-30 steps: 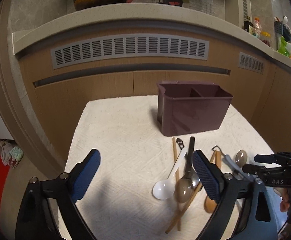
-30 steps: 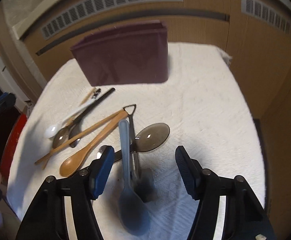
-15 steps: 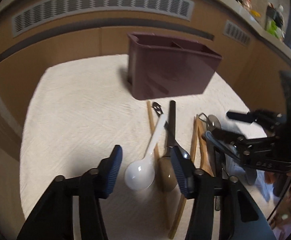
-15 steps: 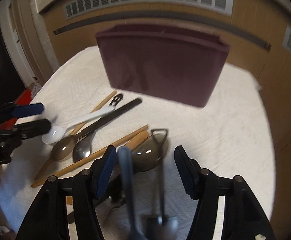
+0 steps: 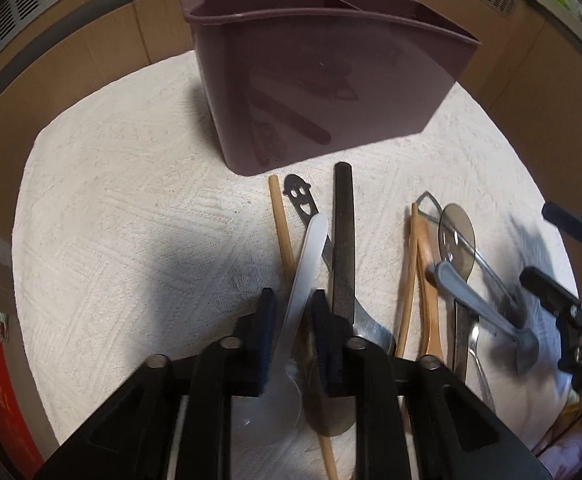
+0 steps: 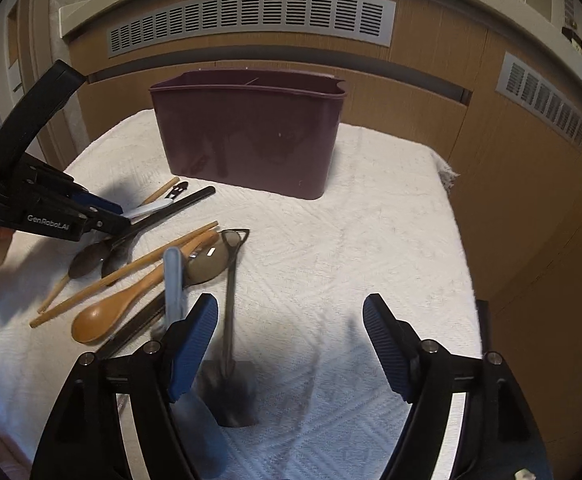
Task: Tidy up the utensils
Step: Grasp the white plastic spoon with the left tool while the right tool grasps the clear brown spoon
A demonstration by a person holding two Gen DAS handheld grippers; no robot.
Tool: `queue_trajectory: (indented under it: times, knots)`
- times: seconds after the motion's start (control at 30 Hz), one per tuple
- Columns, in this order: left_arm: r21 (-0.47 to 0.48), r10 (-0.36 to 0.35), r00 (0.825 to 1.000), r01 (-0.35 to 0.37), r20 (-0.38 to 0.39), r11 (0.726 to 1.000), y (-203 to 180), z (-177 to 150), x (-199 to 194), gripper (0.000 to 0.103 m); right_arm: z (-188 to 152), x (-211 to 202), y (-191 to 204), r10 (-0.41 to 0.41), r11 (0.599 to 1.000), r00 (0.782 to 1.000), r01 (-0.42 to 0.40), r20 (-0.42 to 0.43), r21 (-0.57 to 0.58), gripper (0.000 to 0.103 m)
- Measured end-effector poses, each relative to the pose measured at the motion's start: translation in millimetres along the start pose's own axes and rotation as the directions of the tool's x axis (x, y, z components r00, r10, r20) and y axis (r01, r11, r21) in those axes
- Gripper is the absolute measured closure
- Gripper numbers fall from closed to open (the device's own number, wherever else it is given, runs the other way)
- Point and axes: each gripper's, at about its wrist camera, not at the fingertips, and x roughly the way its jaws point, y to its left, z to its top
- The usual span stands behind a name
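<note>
Black grippers, ribbed blue pads, seemingly silver screws.

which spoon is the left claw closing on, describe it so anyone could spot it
Start at the maroon utensil caddy on the white cloth. In the pile before it, the left claw closes around the white plastic spoon, the only white one, between a bamboo chopstick and a black-handled spoon.

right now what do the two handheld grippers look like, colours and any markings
Both are black plastic frames with silver screws and two fingers faced with ribbed blue pads. The left gripper carries white "GenRobot.AI" lettering on its side, readable in the right wrist view. The right gripper shows no readable marking. No cables or sleeves visible.
</note>
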Motion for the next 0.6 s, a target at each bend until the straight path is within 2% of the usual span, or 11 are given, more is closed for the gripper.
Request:
queue_trajectory:
  times: [0.1, 0.17, 0.3, 0.4, 0.43, 0.53, 0.57, 0.6]
  knots:
    - [-0.072, 0.007, 0.995, 0.000, 0.098, 0.997, 1, -12, -18, 0.094, 8, 6, 5, 0.032, 0.999, 0.999, -0.032, -0.008, 0.028, 0.030]
    - [-0.138, 0.005, 0.984, 0.020, 0.180, 0.990, 4, -24, -34, 0.094, 13, 11, 8, 0.037, 0.998, 0.999, -0.036, -0.012, 0.056, 0.032]
    - [-0.297, 0.033, 0.942, 0.072, 0.334, 0.952, 18, -49, -66, 0.094, 23, 29, 16, 0.075, 0.992, 0.996, -0.069, -0.052, 0.108, 0.049]
    - [-0.367, 0.084, 0.904, 0.084, 0.419, 0.927, 24, -62, -84, 0.094, 31, 48, 26, 0.112, 0.981, 0.988, -0.093, -0.102, 0.171, 0.049]
    - [-0.374, 0.086, 0.898, 0.092, 0.432, 0.923, 29, -63, -86, 0.094, 33, 51, 30, 0.112, 0.980, 0.987, -0.091, -0.111, 0.179, 0.049]
    - [-0.379, 0.056, 0.900, 0.125, 0.432, 0.917, 34, -67, -88, 0.094, 39, 60, 45, 0.117, 0.981, 0.984, -0.093, -0.131, 0.172, 0.049]
    - [-0.383, 0.051, 0.901, 0.131, 0.431, 0.915, 35, -68, -89, 0.094, 40, 62, 50, 0.116, 0.983, 0.984, -0.094, -0.132, 0.160, 0.054]
    - [-0.383, 0.048, 0.900, 0.136, 0.433, 0.914, 35, -71, -87, 0.094, 42, 63, 55, 0.108, 0.986, 0.986, -0.089, -0.129, 0.141, 0.063]
